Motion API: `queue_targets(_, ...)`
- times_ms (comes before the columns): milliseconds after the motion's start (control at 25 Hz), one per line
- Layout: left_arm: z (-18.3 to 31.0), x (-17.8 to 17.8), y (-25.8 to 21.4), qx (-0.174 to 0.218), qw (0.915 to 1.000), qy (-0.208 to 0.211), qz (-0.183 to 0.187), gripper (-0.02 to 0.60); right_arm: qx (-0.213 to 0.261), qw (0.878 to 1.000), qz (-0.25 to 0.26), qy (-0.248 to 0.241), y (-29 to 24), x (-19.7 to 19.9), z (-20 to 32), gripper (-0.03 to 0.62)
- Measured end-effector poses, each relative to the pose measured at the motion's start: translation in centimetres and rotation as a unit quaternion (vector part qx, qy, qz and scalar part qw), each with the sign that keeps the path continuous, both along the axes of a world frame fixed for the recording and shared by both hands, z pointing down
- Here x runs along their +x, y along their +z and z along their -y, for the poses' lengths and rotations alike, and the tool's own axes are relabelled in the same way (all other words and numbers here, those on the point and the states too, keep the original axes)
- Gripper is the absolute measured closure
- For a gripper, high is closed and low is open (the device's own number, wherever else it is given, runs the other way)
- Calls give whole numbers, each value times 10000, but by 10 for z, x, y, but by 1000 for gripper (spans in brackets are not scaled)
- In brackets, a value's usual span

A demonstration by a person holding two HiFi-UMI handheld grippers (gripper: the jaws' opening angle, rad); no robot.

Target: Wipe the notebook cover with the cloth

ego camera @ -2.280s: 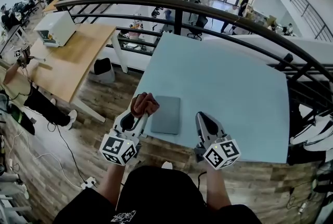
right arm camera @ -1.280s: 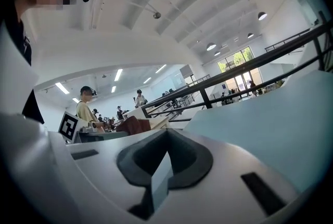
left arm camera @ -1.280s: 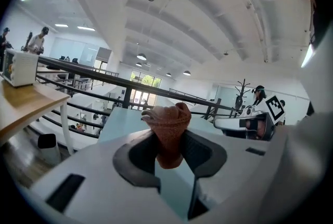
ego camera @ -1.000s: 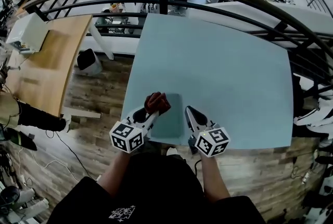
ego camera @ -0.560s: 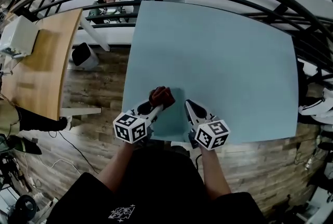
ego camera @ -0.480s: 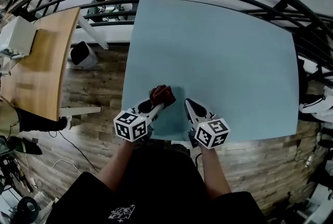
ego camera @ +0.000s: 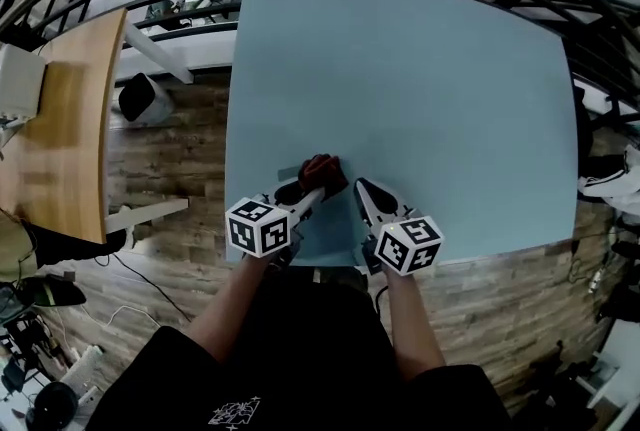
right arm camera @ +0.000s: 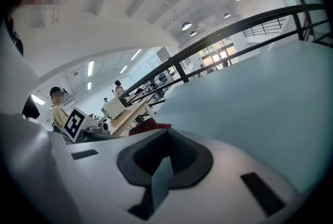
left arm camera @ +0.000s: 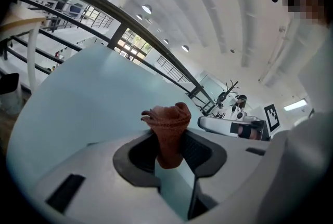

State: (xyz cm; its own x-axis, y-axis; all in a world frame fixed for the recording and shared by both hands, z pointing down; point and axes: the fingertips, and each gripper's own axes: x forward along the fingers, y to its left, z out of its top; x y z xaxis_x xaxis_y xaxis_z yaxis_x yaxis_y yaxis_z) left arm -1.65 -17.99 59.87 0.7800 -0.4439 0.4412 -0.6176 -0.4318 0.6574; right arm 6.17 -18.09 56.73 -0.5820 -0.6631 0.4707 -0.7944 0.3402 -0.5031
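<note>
A big open-plan lab hall is showing: a black railing point(left arm camera: 88, 3) is running past the counter point(ego camera: 420, 69), a wooden desk point(ego camera: 60, 119) is standing nearby, and people point(right arm camera: 60, 108) are standing under ceiling lights point(right arm camera: 187, 25).

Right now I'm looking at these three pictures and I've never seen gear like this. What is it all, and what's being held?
There is no robot here. A person holds a hand tool with a claw in each hand, and the cubes with square markers are part of those tools. The top-down picture comes from a camera on the person's head. The other two come from cameras riding on the tools, each looking along its own claw.

On the pale blue table lies a grey-blue notebook. The left claw is shut on a reddish-brown cloth, held over the notebook's far part. The pictures don't show whether the cloth touches the cover. The right claw is shut and empty, at the notebook's right side.
</note>
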Motion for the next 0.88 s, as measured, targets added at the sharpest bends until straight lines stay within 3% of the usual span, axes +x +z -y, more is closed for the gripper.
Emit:
queue_targets(640, 18, 40, 36, -693, 9968, 330, -220, 456, -257, 9987, 5, 432, 25, 24, 6, 589)
queue_targets(880, 17, 32, 53, -1235, 9917, 84, -333, 456, -336, 9985, -32, 422, 34, 23, 2, 589)
